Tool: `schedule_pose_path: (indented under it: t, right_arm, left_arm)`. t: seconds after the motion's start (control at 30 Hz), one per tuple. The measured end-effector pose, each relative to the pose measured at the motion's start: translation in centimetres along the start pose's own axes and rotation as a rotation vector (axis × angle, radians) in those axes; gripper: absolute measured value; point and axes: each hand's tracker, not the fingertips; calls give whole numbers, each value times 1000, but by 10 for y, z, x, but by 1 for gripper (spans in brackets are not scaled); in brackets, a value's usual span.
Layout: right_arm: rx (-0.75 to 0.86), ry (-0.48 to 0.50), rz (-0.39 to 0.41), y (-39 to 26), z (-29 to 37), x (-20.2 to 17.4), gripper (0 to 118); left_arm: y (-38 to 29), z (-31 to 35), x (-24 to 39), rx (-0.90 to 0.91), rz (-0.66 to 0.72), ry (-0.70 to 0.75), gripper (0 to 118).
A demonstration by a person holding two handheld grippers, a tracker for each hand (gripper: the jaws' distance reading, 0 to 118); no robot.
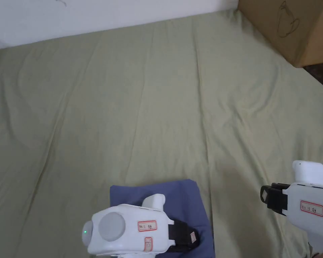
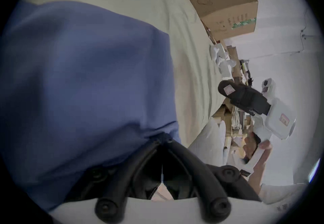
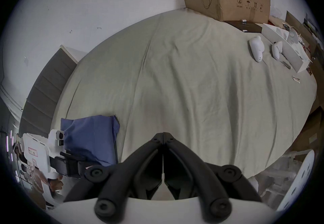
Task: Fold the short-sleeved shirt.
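Judging by the compact blue shirt [image 1: 187, 201] lying at the near edge of the green sheet [image 1: 157, 100], we have most folds done. Our left gripper [image 2: 164, 137] has its jaws pinched on the shirt's edge; our right gripper [image 3: 163, 134], well apart, is closed and empty, so only release or tidying seems left.

Left gripper [image 2: 164, 137] low, jaws pinched together on blue shirt [image 2: 84, 78] fold. Right gripper [image 3: 163, 134] off to right, apart from it, jaws closed together, holding nothing.

Green-sheeted bed [image 1: 130, 100], folded blue shirt [image 1: 187, 198] near edge, cardboard box [image 1: 292, 30] far corner
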Motion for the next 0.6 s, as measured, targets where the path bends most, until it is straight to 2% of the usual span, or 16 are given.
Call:
schedule_pose_path:
  t: [0.23,0.4,0.47,0.6]
  right_arm:
    - [-11,1,14,0,-2,-6,0]
    - [-11,6,35,2,3,-17,0]
    - [-5,3,57,5,7,-25,0]
    - [23,65,87,14,15,-44,0]
  left_arm:
    - [3,-18,15,1,-29,-28,1]
    - [-6,-24,35,-39,-79,-120,1]
    - [-13,-10,41,-31,-144,-122,1]
    - [-17,47,23,90,-123,-129,1]
